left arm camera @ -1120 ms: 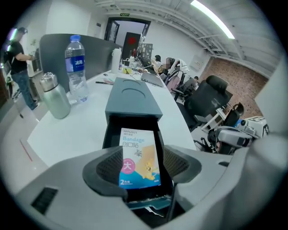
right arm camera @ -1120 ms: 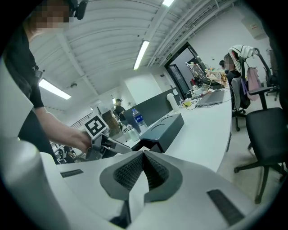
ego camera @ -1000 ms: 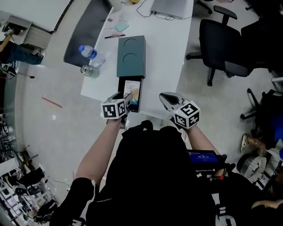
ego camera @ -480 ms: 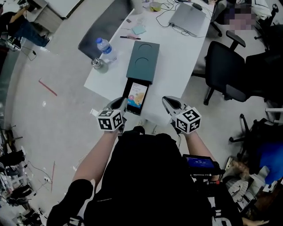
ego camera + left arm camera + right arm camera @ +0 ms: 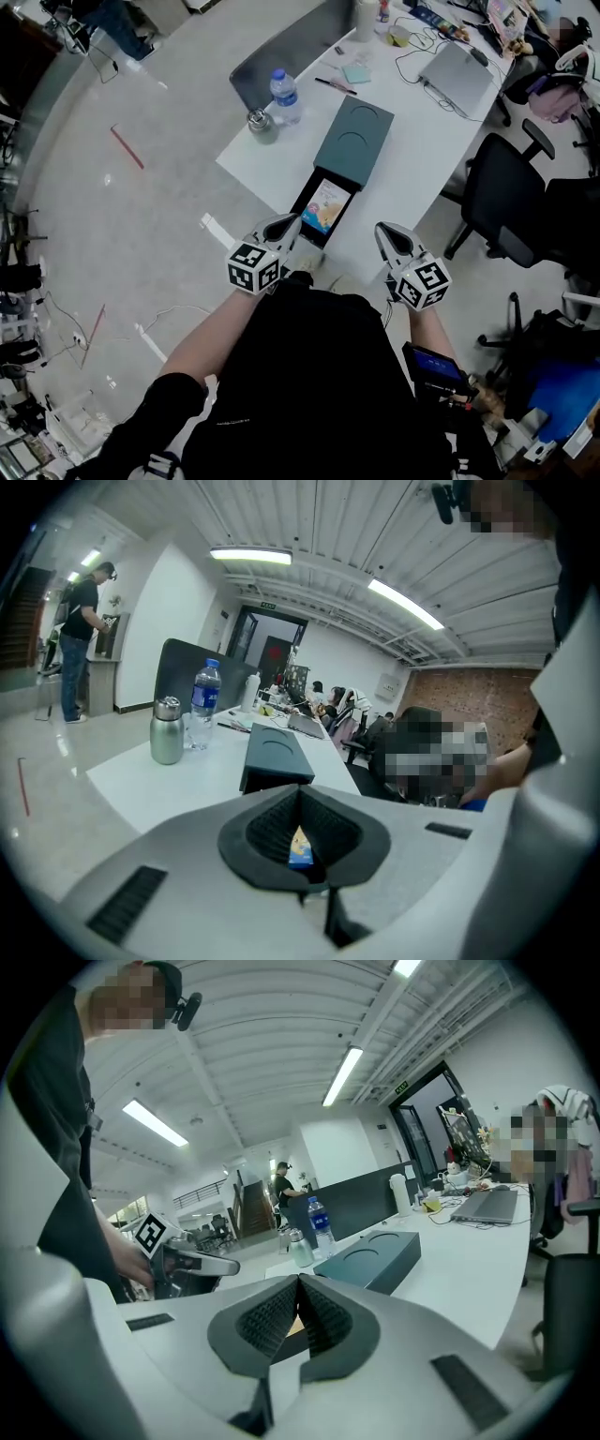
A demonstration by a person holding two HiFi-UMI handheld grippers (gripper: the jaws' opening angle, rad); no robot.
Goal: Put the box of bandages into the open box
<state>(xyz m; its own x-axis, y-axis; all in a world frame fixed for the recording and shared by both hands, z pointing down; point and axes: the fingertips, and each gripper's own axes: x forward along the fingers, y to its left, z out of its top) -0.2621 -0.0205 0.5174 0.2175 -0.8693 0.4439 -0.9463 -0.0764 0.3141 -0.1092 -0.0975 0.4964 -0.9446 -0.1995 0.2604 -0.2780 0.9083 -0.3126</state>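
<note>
**A:** How are the two tongs held?

**B:** The left gripper (image 5: 289, 225) is seen by the near edge of the white table (image 5: 412, 164). Its jaws have just been closing and are now pressed together, with nothing gripped between them. The right gripper (image 5: 384, 234) is held well apart to its right, and its jaws are likewise closed and empty.

**A:** Where is the box of bandages (image 5: 328, 206) found?

**B:** It is laid flat, printed face up, inside the black tray of the open box (image 5: 298, 208). It is just beyond the left gripper's tips and is touched by neither tool.

**A:** Which way is it pointed?

**B:** Its long axis is run from near-left to far-right, in line with the tray. One short end is turned toward the grippers, and the other toward the teal cover (image 5: 354, 141) that adjoins the tray's far end.

**A:** What is seen farther off?

**B:** A steel flask (image 5: 257, 120) and a water bottle (image 5: 284, 97) are stood upright near the table's left edge. A laptop (image 5: 455, 75) is set farther off on the right.
</note>
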